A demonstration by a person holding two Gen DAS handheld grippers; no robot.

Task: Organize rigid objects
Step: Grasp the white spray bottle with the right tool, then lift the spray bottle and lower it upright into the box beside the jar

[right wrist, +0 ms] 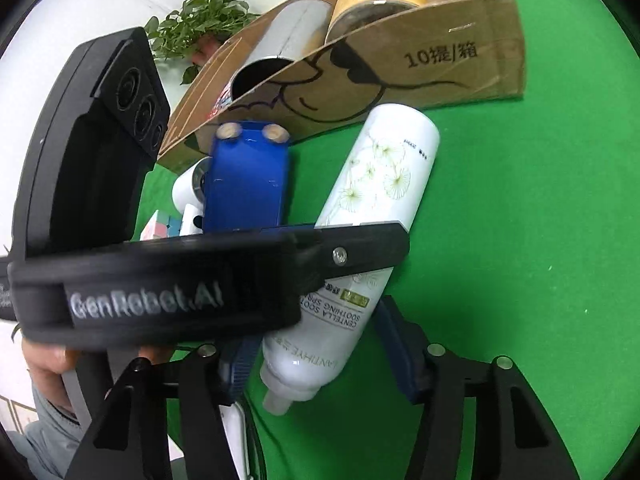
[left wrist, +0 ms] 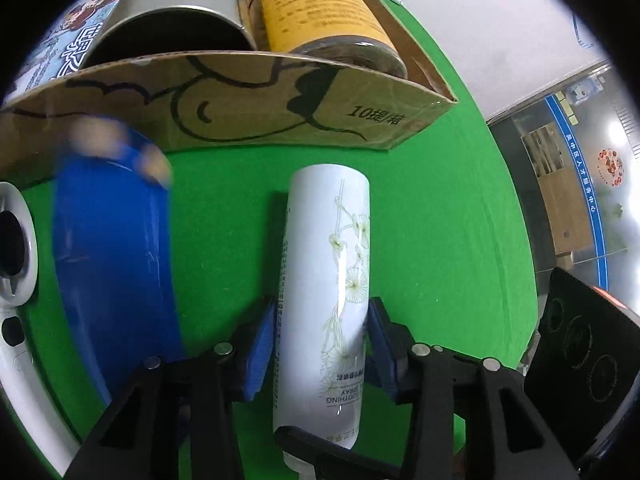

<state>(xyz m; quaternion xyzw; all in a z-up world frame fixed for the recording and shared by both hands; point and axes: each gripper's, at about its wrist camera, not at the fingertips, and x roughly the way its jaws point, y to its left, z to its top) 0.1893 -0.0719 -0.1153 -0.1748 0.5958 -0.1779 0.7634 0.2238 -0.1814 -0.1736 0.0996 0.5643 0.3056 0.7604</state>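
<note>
Your box (left wrist: 248, 104) already held a silver tube (left wrist: 172, 20) and a yellow jar (left wrist: 320, 8). The spray bottle (left wrist: 324, 280) lay on the tabletop (left wrist: 440, 220) between your left claw (left wrist: 320, 344), narrowed around it; right claw (right wrist: 316, 344) stood wide, empty

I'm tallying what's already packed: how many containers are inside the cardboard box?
2. A silver tube lies on the left of the cardboard box, open end forward; a yellow-labelled jar lies to its right. More could be hidden behind the front wall.
</note>
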